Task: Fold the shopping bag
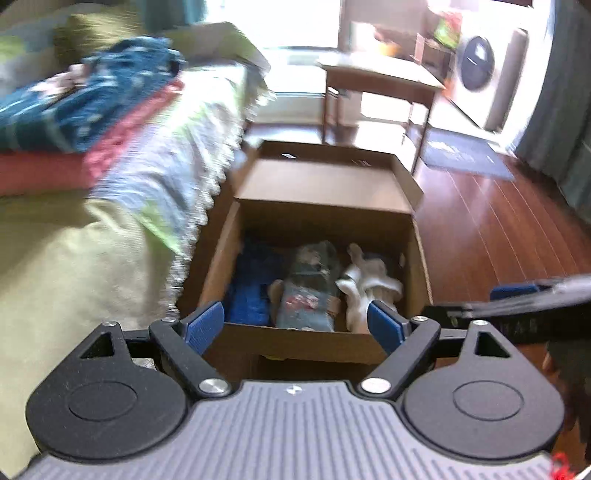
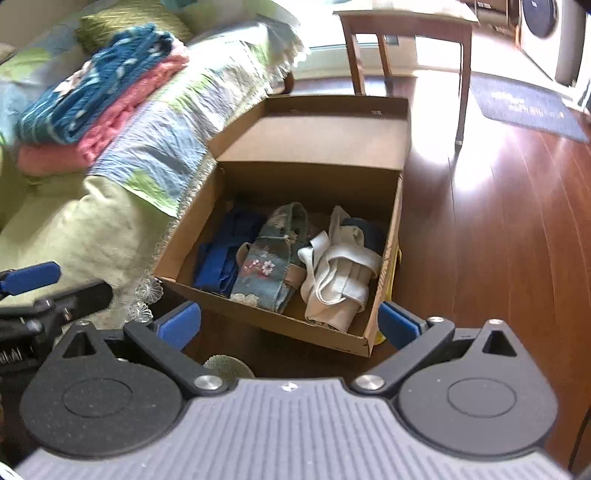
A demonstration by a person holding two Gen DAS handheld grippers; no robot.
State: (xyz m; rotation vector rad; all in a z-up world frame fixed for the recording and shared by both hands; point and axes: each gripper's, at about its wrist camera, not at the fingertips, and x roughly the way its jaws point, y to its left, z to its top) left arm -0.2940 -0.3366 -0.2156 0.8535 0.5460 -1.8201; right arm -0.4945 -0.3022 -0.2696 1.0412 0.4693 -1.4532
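An open cardboard box (image 1: 295, 341) (image 2: 258, 317) stands on the wooden floor beside a sofa. Three folded bags lie in it side by side: a blue bag (image 1: 249, 295) (image 2: 218, 258) on the left, a floral grey-blue bag (image 1: 310, 291) (image 2: 273, 258) in the middle, a cream bag with white straps (image 1: 369, 284) (image 2: 340, 269) on the right. My left gripper (image 1: 295, 325) hovers open over the box's near edge with nothing between its fingers. Beside it, my right gripper (image 2: 290, 325) is open too and holds nothing. Each shows at the edge of the other's view.
A sofa with a patchwork quilt (image 2: 159, 136) runs along the left, with folded blue and pink blankets (image 2: 99, 96) stacked on it. Behind the box stands a wooden table (image 2: 406, 33). A dark mat (image 2: 528, 107) and a washing machine (image 1: 480, 70) are at the far right.
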